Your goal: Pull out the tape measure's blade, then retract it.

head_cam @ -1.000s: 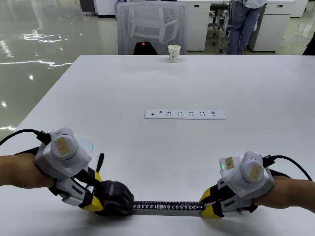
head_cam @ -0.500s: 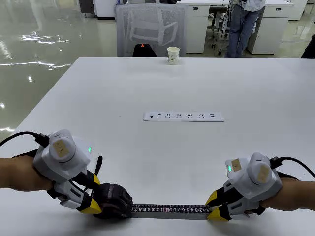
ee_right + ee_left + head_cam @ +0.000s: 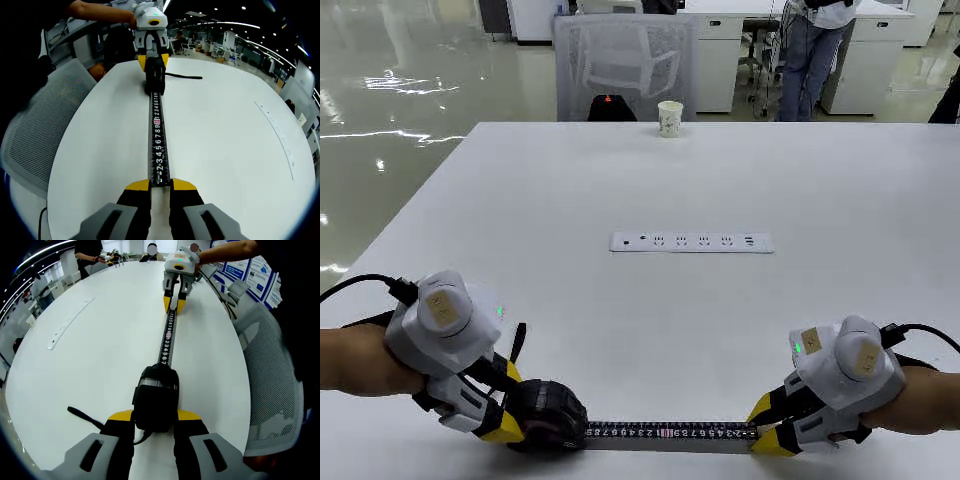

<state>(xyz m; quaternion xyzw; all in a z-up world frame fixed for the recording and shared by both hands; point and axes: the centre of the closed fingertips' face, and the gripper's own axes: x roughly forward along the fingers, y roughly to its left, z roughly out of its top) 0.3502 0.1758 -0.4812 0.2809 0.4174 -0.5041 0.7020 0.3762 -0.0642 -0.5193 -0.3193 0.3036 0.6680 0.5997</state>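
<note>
Left gripper (image 3: 156, 416): jaws clamped on the case (image 3: 156, 397), one yellow tip on each flank. The case front sticks out past the tips.
Right gripper (image 3: 160, 186): jaws pressed together, pinching the blade (image 3: 157, 135) by its end. The end sits right between the yellow tips.
Case: black, held in the left gripper's jaws, low on the table (image 3: 620, 170).
Blade: pulled out, running straight from the case mouth to the right gripper's jaws. Numbers face up, with one red mark roughly midway. It's low over the table; can't tell if it touches.
Grippers: nose to nose along the blade line, well apart, both at the near table edge.
Strap (image 3: 85, 416): black, trailing off the case, lying on the table just beside the left gripper's left jaw.
Power strip (image 3: 691, 242): white, flat on the table, parallel to the blade. It's off to the left of the left gripper's jaw line and to the right of the right gripper's.
Cup (image 3: 669, 117): at the far table edge, well beyond both grippers.
Chair (image 3: 625, 60): mesh back, just behind the cup.
</note>
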